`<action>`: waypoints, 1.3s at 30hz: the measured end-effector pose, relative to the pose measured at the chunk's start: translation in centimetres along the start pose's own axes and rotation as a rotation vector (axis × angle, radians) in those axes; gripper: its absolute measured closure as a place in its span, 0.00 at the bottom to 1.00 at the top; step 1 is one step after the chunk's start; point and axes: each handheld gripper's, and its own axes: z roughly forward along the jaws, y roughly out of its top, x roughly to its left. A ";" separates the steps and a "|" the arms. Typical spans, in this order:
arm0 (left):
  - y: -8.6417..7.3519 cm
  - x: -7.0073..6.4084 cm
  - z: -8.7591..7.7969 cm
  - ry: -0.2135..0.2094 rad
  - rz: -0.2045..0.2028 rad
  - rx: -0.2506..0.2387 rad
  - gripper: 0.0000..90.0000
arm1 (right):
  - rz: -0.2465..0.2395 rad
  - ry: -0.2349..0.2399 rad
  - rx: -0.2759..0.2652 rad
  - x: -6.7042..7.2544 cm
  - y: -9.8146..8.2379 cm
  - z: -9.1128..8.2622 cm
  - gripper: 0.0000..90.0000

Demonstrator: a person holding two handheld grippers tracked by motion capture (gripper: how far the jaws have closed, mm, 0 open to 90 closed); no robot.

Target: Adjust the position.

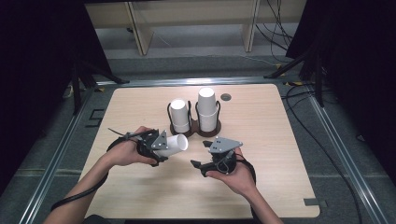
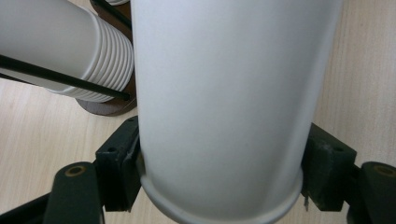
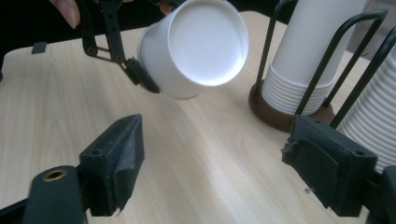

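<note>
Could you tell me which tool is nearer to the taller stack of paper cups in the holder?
Right. The right tool sits empty just in front of the taller stack; the left tool, gripping a single paper cup, is farther left.

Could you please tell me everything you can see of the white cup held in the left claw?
The white cup looks like plain paper, with a rolled rim and a flat closed base. It lies on its side above the wooden table, base pointing toward the right claw. The left claw clamps it near the rim, a pad on each side.
</note>
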 end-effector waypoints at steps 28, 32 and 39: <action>1.9 -0.6 0.9 -0.050 0.128 0.124 0.30 | -0.023 0.033 -0.013 0.0 1.0 0.9 0.21; 2.1 -0.7 1.1 -0.056 0.149 0.140 0.30 | -0.043 0.039 -0.018 -0.1 1.1 1.1 0.21; 2.4 -1.0 1.2 -0.065 0.169 0.152 0.30 | -0.035 0.061 -0.008 -0.2 1.1 1.6 0.21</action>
